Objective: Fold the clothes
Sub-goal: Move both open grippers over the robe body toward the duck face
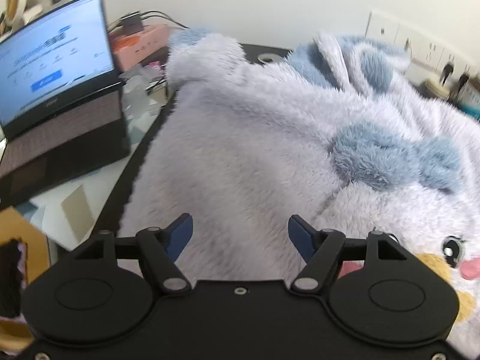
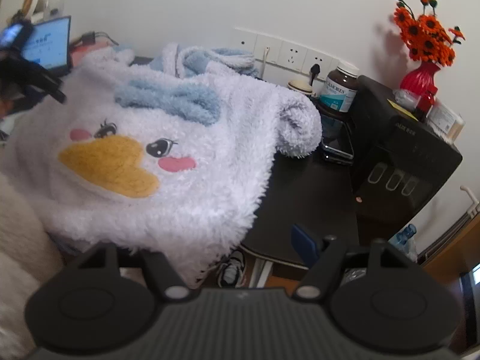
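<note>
A fluffy white garment (image 2: 168, 156) with a duck face, yellow bill and pale blue trim lies spread over a dark desk (image 2: 303, 198), covering most of its top. Its near hem hangs over the desk's front edge, and a rolled sleeve (image 2: 300, 126) ends on the desk toward the right side.

The left tool (image 1: 240, 234) hovers low over the plain white back of the garment, its blue-tipped fingers (image 1: 180, 234) spread apart with nothing between them. To its left the garment's side runs along the desk's left edge; beyond that edge sit an open laptop (image 1: 60, 75) with a lit screen and a pink box (image 1: 144, 42) behind it.

The right tool (image 2: 240, 240) is near the desk's front right corner. Only one blue finger (image 2: 304, 243) shows; the other is hidden behind the overhanging hem, so whether cloth is pinched cannot be told. The visible finger stands wide of where its mate would be.

Bare desk top shows only in a strip right of the garment, between the sleeve and a black appliance (image 2: 402, 156) at the desk's right edge. At the back right, by the wall sockets (image 2: 291, 54), stand a brown supplement jar (image 2: 340, 87) and a red vase of orange flowers (image 2: 423, 57). A phone (image 2: 337, 141) lies just beside the sleeve end. A shoe (image 2: 234, 267) sits on the floor beneath the front edge.
</note>
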`<state>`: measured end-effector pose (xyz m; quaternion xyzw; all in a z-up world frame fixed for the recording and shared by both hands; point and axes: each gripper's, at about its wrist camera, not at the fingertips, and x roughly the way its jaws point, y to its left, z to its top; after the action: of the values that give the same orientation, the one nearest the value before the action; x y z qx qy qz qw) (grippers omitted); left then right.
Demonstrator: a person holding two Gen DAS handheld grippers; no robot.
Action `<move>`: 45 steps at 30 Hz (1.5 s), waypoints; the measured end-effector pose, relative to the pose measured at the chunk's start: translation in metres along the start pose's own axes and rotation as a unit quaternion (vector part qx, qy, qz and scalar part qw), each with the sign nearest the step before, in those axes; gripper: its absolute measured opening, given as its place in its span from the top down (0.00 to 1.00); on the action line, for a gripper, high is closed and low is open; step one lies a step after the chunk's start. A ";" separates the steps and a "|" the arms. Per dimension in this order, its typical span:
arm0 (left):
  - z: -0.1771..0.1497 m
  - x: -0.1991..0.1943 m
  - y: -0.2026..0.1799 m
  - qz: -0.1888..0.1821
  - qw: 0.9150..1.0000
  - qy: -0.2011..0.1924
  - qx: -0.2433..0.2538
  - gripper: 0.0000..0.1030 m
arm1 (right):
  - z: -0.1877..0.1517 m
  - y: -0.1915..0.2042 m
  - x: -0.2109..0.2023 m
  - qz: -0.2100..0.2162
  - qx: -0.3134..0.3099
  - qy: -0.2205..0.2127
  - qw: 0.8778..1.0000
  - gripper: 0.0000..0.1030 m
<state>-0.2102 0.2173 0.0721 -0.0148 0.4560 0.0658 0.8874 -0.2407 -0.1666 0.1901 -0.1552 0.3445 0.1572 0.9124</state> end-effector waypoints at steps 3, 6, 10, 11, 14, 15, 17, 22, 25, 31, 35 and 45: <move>-0.002 0.022 -0.014 0.012 0.999 0.028 0.024 0.31 | -0.011 -0.002 -0.005 0.002 0.020 0.003 1.000 0.31; -0.014 0.041 -0.012 0.029 0.997 0.063 0.024 0.31 | -0.021 -0.011 -0.009 -0.006 0.029 0.011 1.000 0.31; -0.026 0.046 -0.002 0.027 0.997 0.068 0.007 0.22 | -0.023 -0.034 -0.016 0.004 0.068 0.014 0.998 0.31; -0.027 0.045 -0.001 0.027 0.997 0.067 0.008 0.21 | -0.024 -0.039 -0.016 0.015 0.072 0.023 0.997 0.31; -0.028 0.045 0.000 0.026 0.998 0.065 0.007 0.20 | -0.025 -0.046 -0.011 0.047 0.060 0.066 0.995 0.31; -0.029 0.045 0.000 0.024 0.998 0.065 0.003 0.19 | -0.023 -0.048 -0.010 0.061 0.058 0.075 0.994 0.31; -0.029 0.046 0.003 0.020 0.998 0.068 -0.004 0.19 | -0.015 -0.057 -0.003 0.118 0.094 0.125 0.981 0.31; -0.025 0.057 0.012 0.013 0.998 0.068 -0.013 0.18 | 0.018 -0.075 0.002 0.155 0.117 0.157 0.968 0.31; -0.023 0.060 0.013 0.014 0.997 0.072 -0.016 0.17 | 0.037 -0.064 -0.006 0.032 -0.007 0.098 0.995 0.24; -0.024 0.061 0.014 0.012 0.997 0.080 -0.019 0.15 | 0.072 -0.060 -0.014 0.117 0.007 0.090 0.989 0.20; -0.027 0.062 0.015 0.010 0.997 0.079 -0.017 0.14 | 0.077 -0.052 0.000 0.042 0.050 0.065 0.996 0.15; -0.041 0.048 0.025 -0.022 0.995 0.093 0.013 0.14 | 0.109 0.028 0.085 0.060 0.072 0.049 0.994 0.15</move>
<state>-0.2184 0.2434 0.0099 -0.0198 0.5370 0.0388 0.8424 -0.1279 -0.0833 0.2061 -0.0761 0.4081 0.1784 0.8921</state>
